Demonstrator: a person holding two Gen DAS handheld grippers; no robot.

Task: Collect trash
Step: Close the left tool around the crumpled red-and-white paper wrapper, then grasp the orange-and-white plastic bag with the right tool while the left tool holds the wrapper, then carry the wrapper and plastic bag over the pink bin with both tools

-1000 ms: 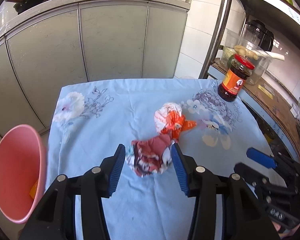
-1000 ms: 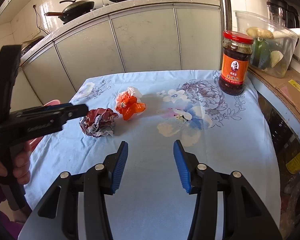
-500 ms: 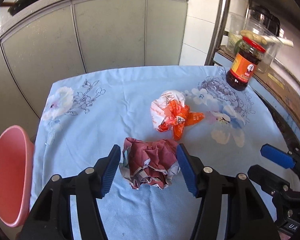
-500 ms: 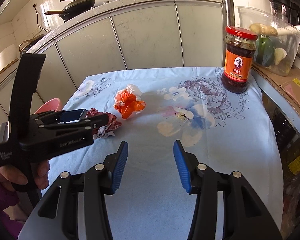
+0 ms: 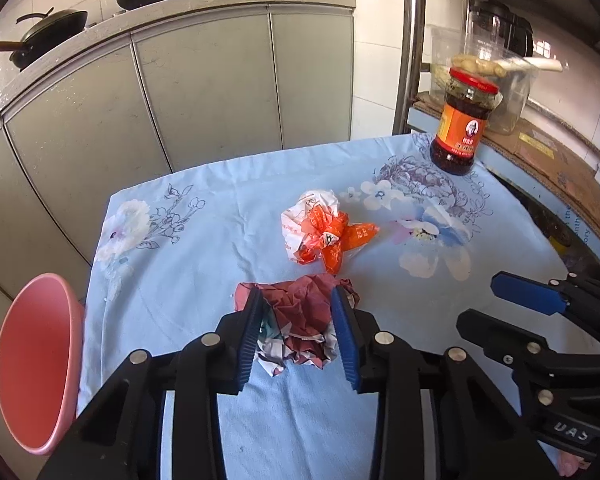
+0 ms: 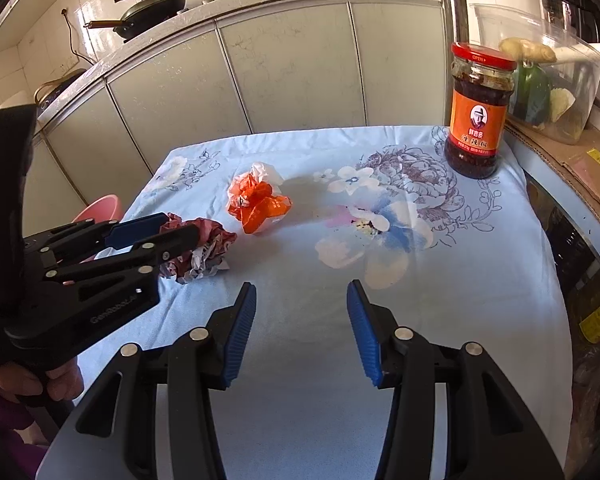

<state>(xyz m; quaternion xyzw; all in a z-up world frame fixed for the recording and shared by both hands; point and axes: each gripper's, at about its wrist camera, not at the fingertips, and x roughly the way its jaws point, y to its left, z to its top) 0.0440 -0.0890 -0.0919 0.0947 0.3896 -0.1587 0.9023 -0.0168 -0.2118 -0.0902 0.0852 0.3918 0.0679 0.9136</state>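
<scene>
Crumpled maroon paper (image 5: pixel 300 320) lay on the blue floral cloth (image 5: pixel 204 240) between the closing jaws of the left gripper (image 5: pixel 296 332), whose pads pressed its sides, while the right gripper (image 6: pixel 302 332) hung over bare cloth, jaws apart and empty, near the orange wrapper (image 6: pixel 258 202).

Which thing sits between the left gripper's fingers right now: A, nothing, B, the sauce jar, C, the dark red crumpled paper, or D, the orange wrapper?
C: the left gripper is closing with the dark red crumpled paper between its pads; the orange wrapper lies farther up the cloth.
</scene>
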